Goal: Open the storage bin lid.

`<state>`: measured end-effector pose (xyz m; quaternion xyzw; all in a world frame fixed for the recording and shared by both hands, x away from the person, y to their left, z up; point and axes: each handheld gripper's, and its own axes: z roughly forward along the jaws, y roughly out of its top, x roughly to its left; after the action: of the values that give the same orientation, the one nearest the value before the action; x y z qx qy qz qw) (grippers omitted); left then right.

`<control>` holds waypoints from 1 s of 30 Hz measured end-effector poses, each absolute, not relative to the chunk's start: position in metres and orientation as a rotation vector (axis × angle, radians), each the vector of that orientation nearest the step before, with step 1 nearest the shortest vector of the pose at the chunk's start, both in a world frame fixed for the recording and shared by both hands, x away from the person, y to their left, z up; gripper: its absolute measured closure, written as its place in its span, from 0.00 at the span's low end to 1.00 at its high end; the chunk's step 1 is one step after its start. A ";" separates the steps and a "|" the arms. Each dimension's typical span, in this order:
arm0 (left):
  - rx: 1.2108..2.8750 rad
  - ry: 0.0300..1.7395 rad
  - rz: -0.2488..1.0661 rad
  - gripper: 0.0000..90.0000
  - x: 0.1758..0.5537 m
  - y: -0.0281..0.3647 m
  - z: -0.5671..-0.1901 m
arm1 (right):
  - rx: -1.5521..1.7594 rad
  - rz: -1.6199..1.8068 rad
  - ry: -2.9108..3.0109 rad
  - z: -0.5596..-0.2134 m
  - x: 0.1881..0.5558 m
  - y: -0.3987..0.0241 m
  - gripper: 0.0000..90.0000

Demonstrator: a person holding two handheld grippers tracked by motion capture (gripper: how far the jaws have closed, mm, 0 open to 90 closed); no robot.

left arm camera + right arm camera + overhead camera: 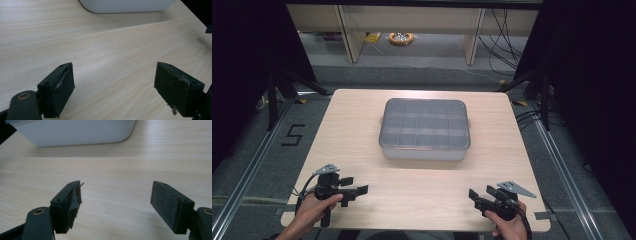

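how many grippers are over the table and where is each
2. The left gripper is near the table's front left corner, held in the person's left hand. The right gripper is near the front right corner, in the right hand. Both stand open, empty, short of the lidded box.

The table (362, 125) looks like pale, smooth wood, and the box (425, 129) looks like grey, see-through plastic.
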<state>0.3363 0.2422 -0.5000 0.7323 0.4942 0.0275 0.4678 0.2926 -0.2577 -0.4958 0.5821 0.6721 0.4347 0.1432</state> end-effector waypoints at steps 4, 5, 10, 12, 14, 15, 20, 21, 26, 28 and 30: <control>1.794 1.211 0.068 0.17 0.338 0.241 -0.500 | 1.760 1.299 1.900 -0.495 0.292 -0.257 0.26; 1.793 1.211 0.072 0.17 0.338 0.240 -0.500 | 1.747 1.338 1.894 -0.496 0.294 -0.257 0.26; 1.794 1.200 0.071 0.18 0.340 0.238 -0.499 | 1.679 1.352 1.888 -0.497 0.298 -0.263 0.25; 1.790 1.204 0.071 0.18 0.342 0.238 -0.499 | 1.741 1.369 1.854 -0.495 0.297 -0.261 0.25; 1.785 1.203 0.070 0.18 0.344 0.238 -0.499 | 1.688 1.367 1.867 -0.496 0.300 -0.265 0.26; 1.779 1.213 0.070 0.18 0.344 0.238 -0.498 | 1.685 1.362 1.854 -0.496 0.301 -0.266 0.26; 1.725 1.226 0.054 0.18 0.350 0.243 -0.496 | 1.723 1.387 1.836 -0.491 0.306 -0.268 0.28; 1.725 1.227 0.049 0.18 0.352 0.244 -0.495 | 1.725 1.373 1.829 -0.490 0.307 -0.268 0.28; 1.717 1.226 0.051 0.18 0.357 0.244 -0.491 | 1.748 1.421 1.824 -0.480 0.313 -0.269 0.32; 1.708 1.231 0.046 0.18 0.360 0.242 -0.489 | 1.692 1.406 1.837 -0.477 0.318 -0.272 0.32; 1.700 1.236 0.022 0.18 0.364 0.241 -0.489 | 1.677 1.427 1.838 -0.474 0.324 -0.272 0.33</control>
<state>0.3635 0.2409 -0.4885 0.7019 0.5102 0.0091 0.4968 0.3241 -0.2725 -0.4742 0.5793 0.6348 0.4928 0.1363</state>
